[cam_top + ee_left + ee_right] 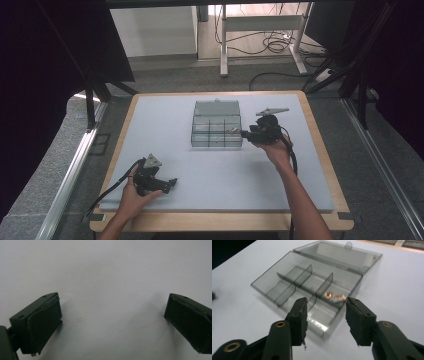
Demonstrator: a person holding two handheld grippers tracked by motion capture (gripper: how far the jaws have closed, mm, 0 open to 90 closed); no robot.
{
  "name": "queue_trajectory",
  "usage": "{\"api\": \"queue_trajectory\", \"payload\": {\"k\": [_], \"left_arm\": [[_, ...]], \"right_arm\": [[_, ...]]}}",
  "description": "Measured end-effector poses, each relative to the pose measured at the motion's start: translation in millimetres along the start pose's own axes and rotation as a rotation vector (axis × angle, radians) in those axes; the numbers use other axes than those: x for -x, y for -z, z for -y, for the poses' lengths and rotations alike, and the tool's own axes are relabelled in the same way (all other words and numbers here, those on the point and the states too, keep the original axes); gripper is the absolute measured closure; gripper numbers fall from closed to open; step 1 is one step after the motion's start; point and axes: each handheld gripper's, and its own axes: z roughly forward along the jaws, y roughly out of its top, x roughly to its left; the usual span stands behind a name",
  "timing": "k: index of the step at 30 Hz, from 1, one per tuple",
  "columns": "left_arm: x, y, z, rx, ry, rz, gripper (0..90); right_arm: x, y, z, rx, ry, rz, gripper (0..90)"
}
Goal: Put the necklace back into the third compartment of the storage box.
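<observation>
A clear grey compartment box (216,131) lies on the white mat with its lid (216,108) folded open behind it. Small copper pieces (231,130) rest in one of its right-hand compartments. My right gripper (244,133) is at the box's right side, pointing at it, open and holding nothing. In the right gripper view its jaws frame the near corner of the box (287,282), and the copper pieces (334,296) lie just beyond my right gripper (326,301). My left gripper (174,182) rests open near the front left, with bare mat between the jaws of my left gripper (113,296).
The mat (165,135) covers a wood-edged table (320,145). Floor rails run along both sides. A white desk frame (260,30) and cables stand on the floor beyond the far edge.
</observation>
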Motion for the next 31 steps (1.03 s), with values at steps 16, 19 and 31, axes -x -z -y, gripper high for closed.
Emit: {"api": "queue_trajectory", "payload": {"k": [16, 19, 31], "left_arm": [[-0.1, -0.2, 0.0, 0.001, 0.0, 0.0, 0.7], [0.0, -0.1, 0.1, 0.002, -0.001, -0.001, 0.8], [-0.1, -0.2, 0.0, 0.001, 0.0, 0.0, 0.7]], "right_arm": [[5.5, 55.7, 91.0, -0.015, 0.017, -0.004, 35.5], [4.7, 54.5, 95.4, -0.033, 0.029, -0.002, 35.0], [-1.1, 44.9, 106.0, -0.046, 0.074, -0.012, 32.3]]}}
